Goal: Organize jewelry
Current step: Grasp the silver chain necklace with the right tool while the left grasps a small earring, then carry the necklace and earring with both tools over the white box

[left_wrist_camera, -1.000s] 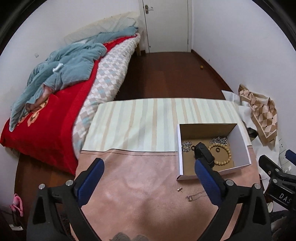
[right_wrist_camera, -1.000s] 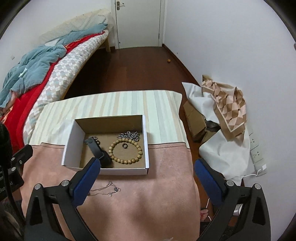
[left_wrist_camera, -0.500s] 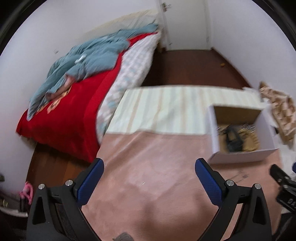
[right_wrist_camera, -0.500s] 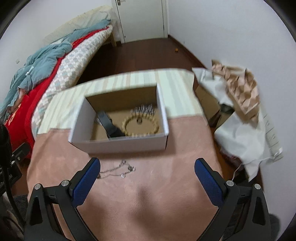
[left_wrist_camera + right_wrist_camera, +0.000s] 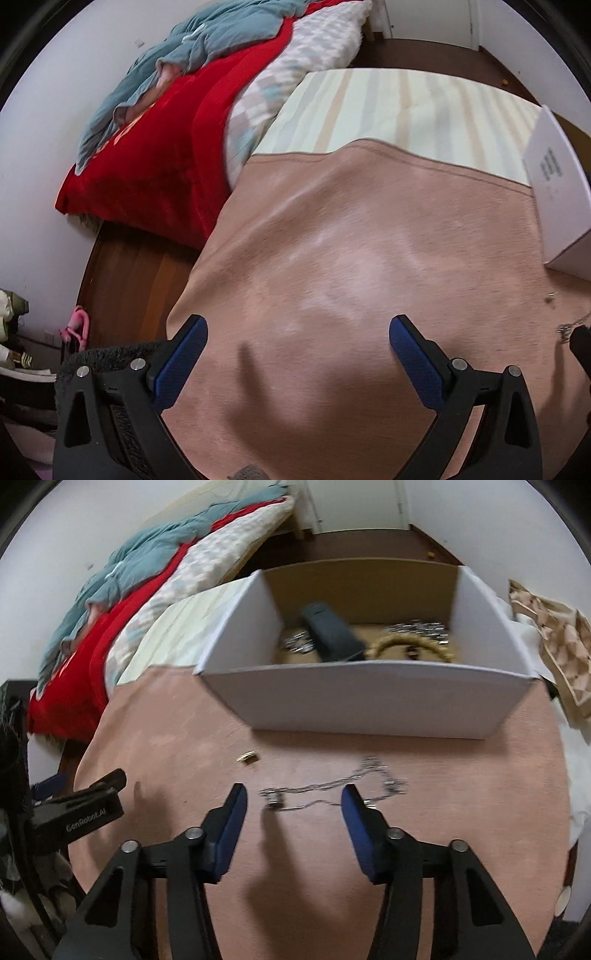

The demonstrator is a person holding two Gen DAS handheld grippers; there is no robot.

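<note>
A silver chain necklace [image 5: 325, 788] lies on the pink cloth just in front of a white cardboard box [image 5: 365, 701]. My right gripper [image 5: 293, 797] is open, low over the cloth, its fingers on either side of the chain's near end. A small gold piece [image 5: 247, 757] lies to the chain's left. Inside the box are a dark strap [image 5: 332, 635], a wooden bead bracelet [image 5: 410, 648] and silver chains [image 5: 417, 627]. My left gripper [image 5: 297, 332] is open and empty over bare pink cloth. In the left wrist view the box [image 5: 557, 192] and a bit of the chain [image 5: 570, 326] are at the right edge.
The table carries a pink cloth [image 5: 351, 258] and a striped cloth [image 5: 406, 107]. A bed with a red blanket [image 5: 159, 133] stands to the left. Patterned paper and white sheets [image 5: 554, 642] lie right of the table. The left gripper's body [image 5: 77, 812] shows in the right wrist view.
Both grippers have come down towards the table. The right one moved forward until its fingers flank the chain. The left one swung left, away from the box.
</note>
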